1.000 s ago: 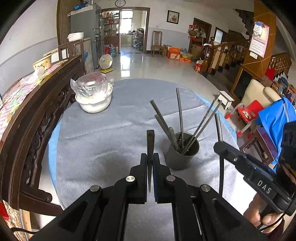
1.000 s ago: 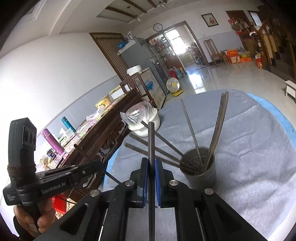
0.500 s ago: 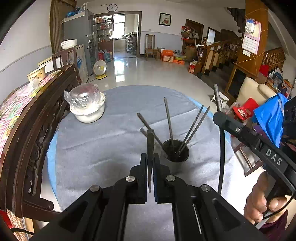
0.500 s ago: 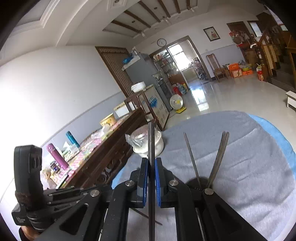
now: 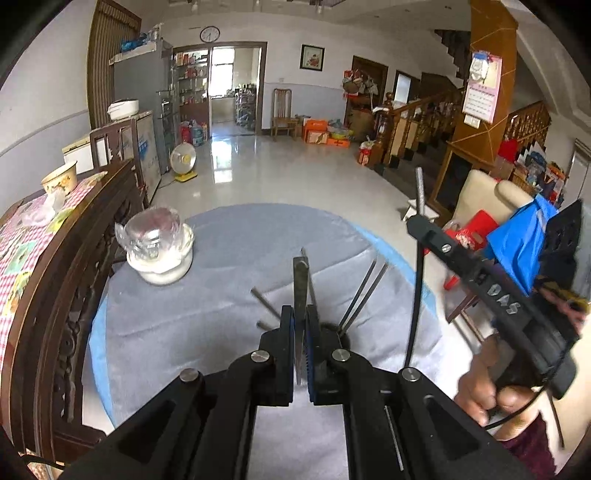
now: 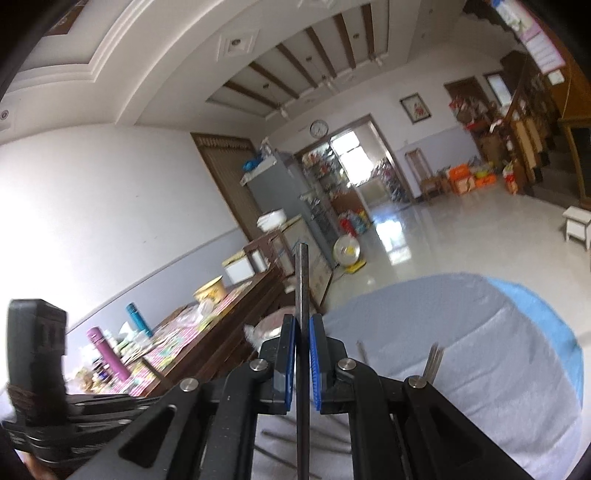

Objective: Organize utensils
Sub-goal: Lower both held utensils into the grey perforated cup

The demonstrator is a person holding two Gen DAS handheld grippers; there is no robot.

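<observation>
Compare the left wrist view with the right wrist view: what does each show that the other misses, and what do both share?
Only the left wrist view shows the right tool from outside, gripping a utensil, plus the staircase and blue bag. Only the right wrist view shows the ceiling and the purple flask. Both show the grey cloth, utensils standing below, the clock, and a tool shut on a utensil.

Ahead of our left tongs (image 5: 301, 325), black with blue pads, we see a pale grey cloth (image 5: 229, 306) over a light blue table (image 5: 96, 332) edge. Left of them sits a white bowl (image 5: 162, 267) under clear wrap. The chopstick (image 5: 301, 291) between the pads is dull metallic grey. Our right tongs (image 6: 303, 354) are black, their pads bright blue, around a dark chopstick (image 6: 302, 280). Farther left, a red-and-white checked cloth (image 5: 22, 251).
</observation>
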